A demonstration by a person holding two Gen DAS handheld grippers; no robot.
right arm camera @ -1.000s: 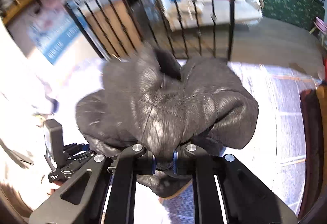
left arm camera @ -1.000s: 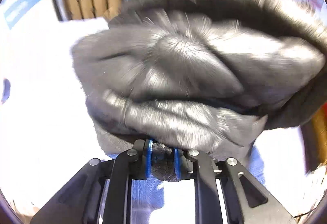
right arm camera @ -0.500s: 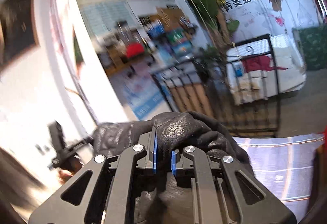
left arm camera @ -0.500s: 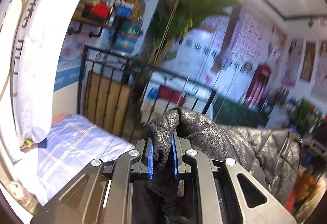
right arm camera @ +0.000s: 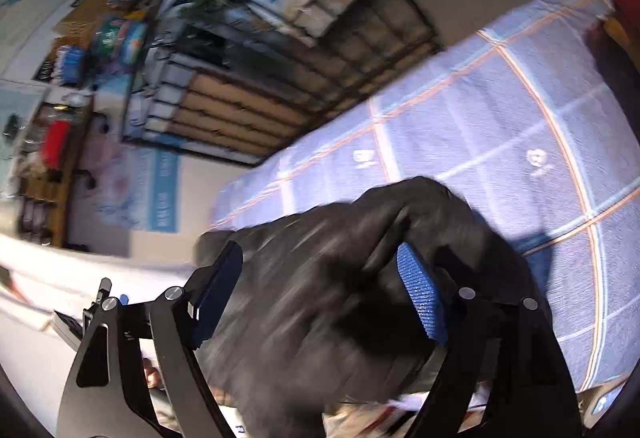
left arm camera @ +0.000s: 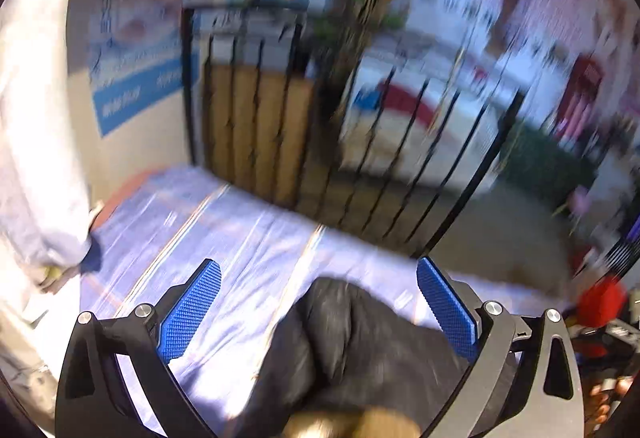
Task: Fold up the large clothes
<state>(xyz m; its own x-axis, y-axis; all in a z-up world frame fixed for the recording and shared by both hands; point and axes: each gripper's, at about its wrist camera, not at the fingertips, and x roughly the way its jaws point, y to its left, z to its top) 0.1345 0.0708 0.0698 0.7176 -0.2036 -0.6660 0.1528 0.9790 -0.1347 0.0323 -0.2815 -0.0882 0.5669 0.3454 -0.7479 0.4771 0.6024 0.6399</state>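
On the bed, over a pale blue checked sheet [left arm camera: 248, 238], a black jacket [left arm camera: 360, 350] lies bunched in a heap at the near edge. In the left wrist view the left gripper [left arm camera: 318, 310] has its jaws spread wide, the blue ribbed pads [left arm camera: 190, 312] standing well apart on either side of the jacket's top fold; the fabric rises between them, and neither pad presses on it. A tan patch of lining or collar shows blurred at the very bottom of that view. Beyond the sheet stands a black metal railing [left arm camera: 404, 158] with wooden slats [left arm camera: 248, 126] behind its left part, and a white cloth [left arm camera: 36, 118] hangs down the left side.

In the right wrist view the scene is tilted. The right gripper [right arm camera: 320, 298] is likewise released, its jaws wide. The jacket [right arm camera: 320, 302] fills the gap between them, dark and smeared by motion, and a fold of it drapes over the tip of the right-hand pad [right arm camera: 420, 302]; whether it touches the left-hand one I cannot tell. The sheet [right arm camera: 500, 118] stretches away to the right with orange and white lines crossing it, and the railing [right arm camera: 352, 50] runs along its far edge.
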